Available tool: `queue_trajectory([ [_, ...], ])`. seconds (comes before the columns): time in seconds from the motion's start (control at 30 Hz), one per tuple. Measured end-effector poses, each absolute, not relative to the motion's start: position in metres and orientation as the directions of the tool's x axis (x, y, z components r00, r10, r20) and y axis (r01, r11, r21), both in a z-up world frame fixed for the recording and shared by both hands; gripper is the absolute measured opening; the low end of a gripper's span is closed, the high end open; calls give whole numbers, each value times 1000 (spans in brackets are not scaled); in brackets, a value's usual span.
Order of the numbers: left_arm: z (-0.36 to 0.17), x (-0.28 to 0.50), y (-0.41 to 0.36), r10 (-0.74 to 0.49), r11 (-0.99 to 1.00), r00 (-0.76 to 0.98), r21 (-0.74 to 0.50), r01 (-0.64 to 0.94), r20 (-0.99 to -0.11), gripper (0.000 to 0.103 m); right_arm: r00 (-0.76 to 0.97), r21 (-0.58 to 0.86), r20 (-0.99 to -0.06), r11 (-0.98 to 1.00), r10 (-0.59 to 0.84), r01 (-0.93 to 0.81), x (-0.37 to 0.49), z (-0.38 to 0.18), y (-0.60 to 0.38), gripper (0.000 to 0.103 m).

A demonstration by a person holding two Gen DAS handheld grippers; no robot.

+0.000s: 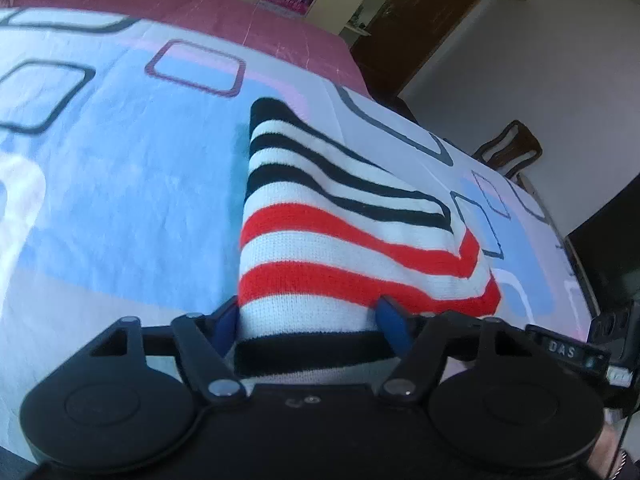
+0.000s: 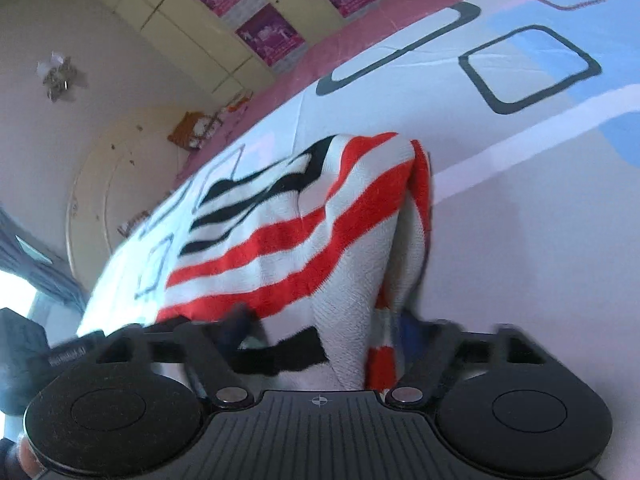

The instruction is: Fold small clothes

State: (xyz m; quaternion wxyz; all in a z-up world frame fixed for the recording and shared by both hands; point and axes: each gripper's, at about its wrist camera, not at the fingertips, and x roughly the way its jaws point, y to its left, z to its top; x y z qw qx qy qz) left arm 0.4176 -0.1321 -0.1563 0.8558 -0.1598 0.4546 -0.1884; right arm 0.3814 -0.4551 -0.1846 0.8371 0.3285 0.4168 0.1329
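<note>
Bed sheet (image 1: 100, 184): patterned, bears the striped knit garment (image 1: 340, 232), already doubled over, not yet compact; further folds judged outstanding. Left gripper (image 1: 308, 320): jaws part-open astride the garment's near hem. Right gripper (image 2: 320, 332): likewise astride; grip cannot be confirmed.

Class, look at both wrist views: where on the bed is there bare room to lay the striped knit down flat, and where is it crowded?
Bare room: the broad blue stretch of the bedsheet left of the striped knit in the left wrist view, up to the pink cover. Also the pale sheet right of the knit in the right wrist view. Crowded: the near edge, where the left gripper and right gripper straddle the knit.
</note>
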Motion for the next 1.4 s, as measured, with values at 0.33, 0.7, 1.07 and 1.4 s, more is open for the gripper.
queue_trajectory([
  [0.33,-113,403,-117,-441,894,588,-388,223,-678,45,651,677,-558,736,515,-2,368,-151,-435,38],
  [0.7,-77,381,34,-416,904,656,-366,222,-630,44,669,679,-509,730,541,-74,371,-112,-289,38],
  [1.07,-83,374,204,-312,942,682,-307,133,-662,44,601,701,-508,702,616,-126,412,-127,-112,38],
  [1.4,-116,371,231,-255,965,691,-229,131,-676,62,590,647,-588,759,554,-69,424,-141,-89,46],
])
